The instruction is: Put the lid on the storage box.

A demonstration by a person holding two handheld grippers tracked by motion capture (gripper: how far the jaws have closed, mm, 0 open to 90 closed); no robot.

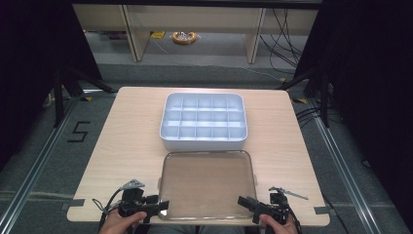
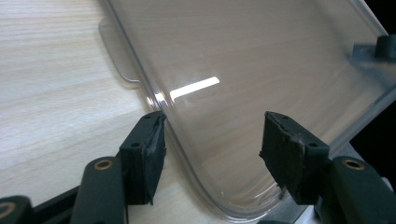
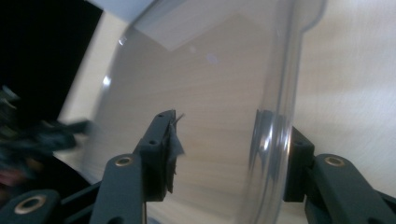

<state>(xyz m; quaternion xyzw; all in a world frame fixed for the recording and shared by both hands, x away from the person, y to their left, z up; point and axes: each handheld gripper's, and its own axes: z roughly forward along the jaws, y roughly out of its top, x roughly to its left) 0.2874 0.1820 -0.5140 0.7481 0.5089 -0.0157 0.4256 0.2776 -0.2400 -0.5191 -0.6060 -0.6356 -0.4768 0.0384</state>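
**Ana:** Start with the high view. What did you have?

**Me:** The clear plastic lid (image 1: pixel 207 184) lay flat on the worktop (image 1: pixel 122 146), at the near edge, just in front of the white compartment box (image 1: pixel 203 121), which sat uncovered. My left tongs (image 1: pixel 163 205) were at the lid's near left corner, my right tongs (image 1: pixel 242 200) at its near right corner, both low to the wood.

**Ana:** And the left gripper view?

**Me:** The left tongs (image 2: pixel 212 140) stood released, jaws wide apart, straddling the lid's (image 2: pixel 243 70) rounded corner. One jaw sat just outside the rim over bare wood, the other over the lid's panel. Nothing was pinched.

**Ana:** The right gripper view?

**Me:** Much the same. The right tongs (image 3: pixel 229 140) were released too, with the lid's (image 3: pixel 196 84) raised rim running between the jaws, close to the outer one, which I saw through the plastic. I couldn't tell whether that jaw touched the rim.

**Ana:** What worried you?

**Me:** Slick, thin plastic lying flat. I judged that if the jaws closed on the rounded corner rather than the rim, they'd slide off. An uneven grip, one side catching first, could twist the lid or push it into the box. It also sat close to the worktop's near edge, so a nudge towards me might tip it off.
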